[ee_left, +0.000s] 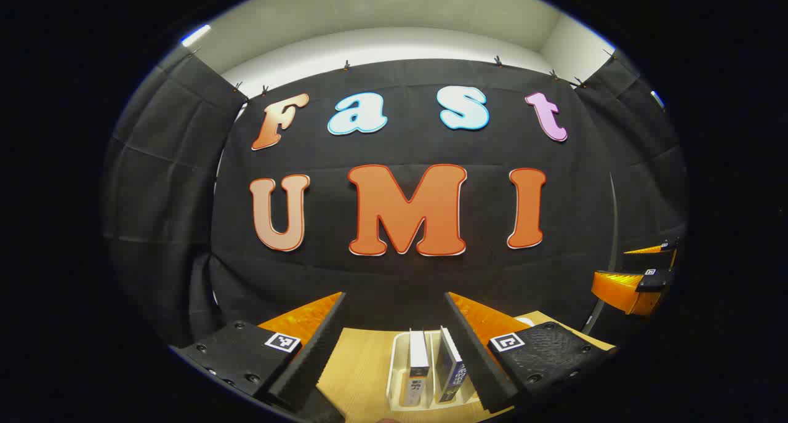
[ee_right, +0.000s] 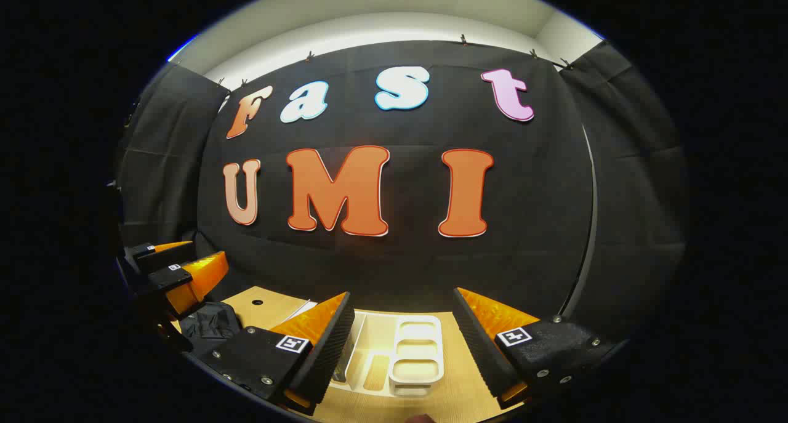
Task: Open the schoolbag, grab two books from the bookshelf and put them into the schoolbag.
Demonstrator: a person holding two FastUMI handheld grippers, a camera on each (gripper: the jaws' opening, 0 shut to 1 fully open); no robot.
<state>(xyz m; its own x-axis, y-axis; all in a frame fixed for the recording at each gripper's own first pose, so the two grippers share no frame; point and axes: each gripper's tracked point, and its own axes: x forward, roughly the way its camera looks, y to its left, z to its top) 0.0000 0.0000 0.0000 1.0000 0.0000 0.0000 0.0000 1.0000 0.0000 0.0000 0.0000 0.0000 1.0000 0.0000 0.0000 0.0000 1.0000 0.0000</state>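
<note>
The left gripper (ee_left: pixel 394 343) hangs open above the table (ee_left: pixel 360 367), jaws wide and empty. Directly below and ahead, between its fingers, two books (ee_left: pixel 434 367) stand upright in the white bookshelf (ee_left: pixel 394 374), spines up, long axes running away from it. The right gripper (ee_right: pixel 403 343), also open, hovers over empty slots; the dark schoolbag (ee_right: pixel 206 327) lies to its left.

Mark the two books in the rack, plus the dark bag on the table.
left book (ee_left: pixel 418 364): left gripper view, on its white top edge.
right book (ee_left: pixel 452 364): left gripper view, on its cover near the top.
dark bag (ee_right: pixel 209 326): right gripper view, on its crumpled fabric.
</note>
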